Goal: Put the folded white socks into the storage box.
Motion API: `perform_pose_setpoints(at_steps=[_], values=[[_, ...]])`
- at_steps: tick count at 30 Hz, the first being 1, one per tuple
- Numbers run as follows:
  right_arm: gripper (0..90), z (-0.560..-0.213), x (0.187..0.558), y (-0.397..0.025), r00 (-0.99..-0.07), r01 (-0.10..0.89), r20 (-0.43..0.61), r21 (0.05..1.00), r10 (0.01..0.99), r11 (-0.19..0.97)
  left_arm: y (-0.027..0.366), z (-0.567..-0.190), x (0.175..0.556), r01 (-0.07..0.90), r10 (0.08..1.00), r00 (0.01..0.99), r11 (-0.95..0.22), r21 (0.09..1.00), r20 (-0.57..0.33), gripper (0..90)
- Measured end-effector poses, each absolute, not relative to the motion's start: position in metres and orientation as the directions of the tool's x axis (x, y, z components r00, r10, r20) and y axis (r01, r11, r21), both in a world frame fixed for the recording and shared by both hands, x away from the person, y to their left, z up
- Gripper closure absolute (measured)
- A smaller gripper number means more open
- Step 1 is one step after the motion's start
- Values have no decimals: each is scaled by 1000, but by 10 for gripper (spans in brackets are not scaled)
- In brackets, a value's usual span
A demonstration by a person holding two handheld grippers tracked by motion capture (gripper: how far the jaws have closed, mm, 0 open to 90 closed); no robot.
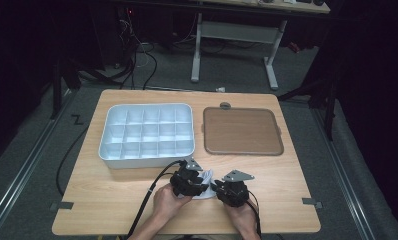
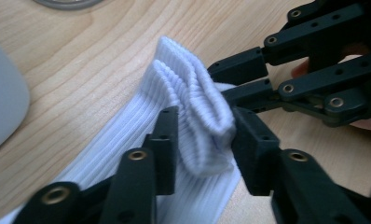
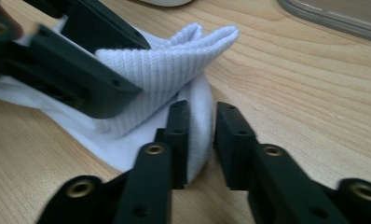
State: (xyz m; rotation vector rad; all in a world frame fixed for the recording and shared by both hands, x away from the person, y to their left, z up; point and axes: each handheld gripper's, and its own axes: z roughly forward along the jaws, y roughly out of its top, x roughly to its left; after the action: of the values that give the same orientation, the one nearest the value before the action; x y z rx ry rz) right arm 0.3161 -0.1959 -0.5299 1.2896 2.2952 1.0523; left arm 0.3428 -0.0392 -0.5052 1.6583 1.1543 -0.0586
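A white ribbed sock (image 1: pixel 205 179) lies on the wooden table near its front edge, between my two grippers. My left gripper (image 1: pixel 196 179) is shut on the folded cuff of the sock (image 2: pixel 188 93), which bunches up between its black jaws (image 2: pixel 204 140). From the right, my right gripper (image 1: pixel 218 187) pinches a single layer of the sock's edge (image 3: pixel 200 116) between nearly closed jaws (image 3: pixel 202 126). In the left gripper view the right gripper (image 2: pixel 225 86) comes in at the upper right. The right gripper view has the left gripper (image 3: pixel 139 67) at the upper left.
A white tray (image 1: pixel 142 106) divided into several empty compartments stands behind the grippers at the left. To its right lies a flat brown lid (image 1: pixel 242 131), with a small grey round piece (image 1: pixel 225 105) behind it. Beyond the table are cables and a desk frame on the floor.
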Motion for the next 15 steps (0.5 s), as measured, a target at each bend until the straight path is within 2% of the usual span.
perform_pose_setpoints(at_steps=[4, 8, 15], values=[[695, -528, 315, -197, -546, 617, 99, 719, 832, 320, -29, -496, 338, 689, 630, 538, 54, 722, -560, 564], [695, -523, 310, -201, -546, 609, 105, 732, 831, 307, -14, -485, 334, 671, 621, 538, 94, 735, -570, 551], [723, -507, 301, -210, -539, 580, 95, 762, 837, 287, 15, -489, 338, 647, 671, 488, 151, 747, -559, 548]])
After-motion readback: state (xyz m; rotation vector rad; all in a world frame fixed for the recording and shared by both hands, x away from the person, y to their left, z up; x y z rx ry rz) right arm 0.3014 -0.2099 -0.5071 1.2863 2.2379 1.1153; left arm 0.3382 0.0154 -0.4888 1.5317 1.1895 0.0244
